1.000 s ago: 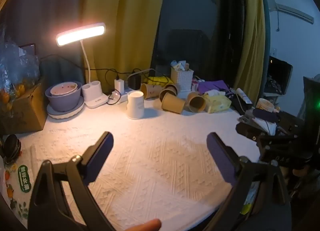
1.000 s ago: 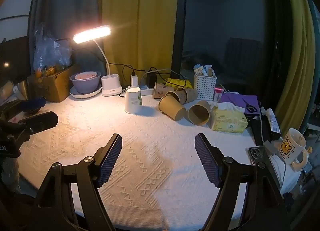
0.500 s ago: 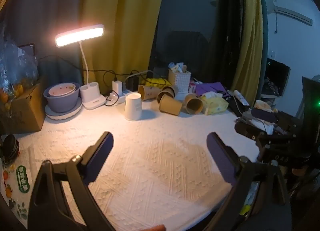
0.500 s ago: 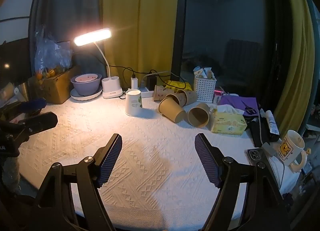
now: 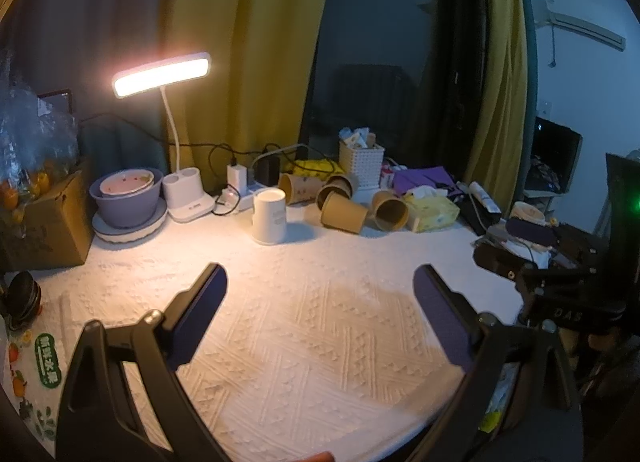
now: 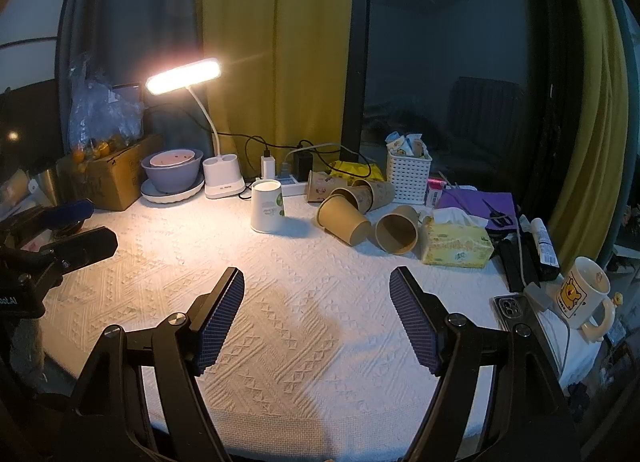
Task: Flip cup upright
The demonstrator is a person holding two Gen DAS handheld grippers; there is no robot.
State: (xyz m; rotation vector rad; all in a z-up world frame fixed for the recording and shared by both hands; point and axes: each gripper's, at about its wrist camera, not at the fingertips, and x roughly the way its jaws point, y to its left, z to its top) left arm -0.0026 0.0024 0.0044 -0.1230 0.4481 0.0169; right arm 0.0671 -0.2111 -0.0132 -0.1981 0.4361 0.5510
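Observation:
A white paper cup (image 5: 269,216) (image 6: 266,210) stands upside down, wide end on the white cloth, near the lamp base. Several brown paper cups (image 5: 344,212) (image 6: 349,218) lie on their sides to its right. My left gripper (image 5: 320,302) is open and empty, low over the near part of the table, well short of the cups. My right gripper (image 6: 316,310) is open and empty, also well short of them. The right gripper shows at the right edge of the left wrist view (image 5: 516,258); the left gripper shows at the left edge of the right wrist view (image 6: 76,234).
A lit desk lamp (image 6: 182,76), stacked bowls (image 6: 172,174) and a cardboard box (image 6: 108,178) stand at the back left. A white basket (image 6: 408,172), tissue pack (image 6: 456,244), phone (image 6: 514,312) and bear mug (image 6: 582,294) sit to the right. Power strip and cables (image 6: 288,170) run behind the cups.
Both grippers have drawn back and risen slightly, so the cups look a little farther away. Both stay open and empty.

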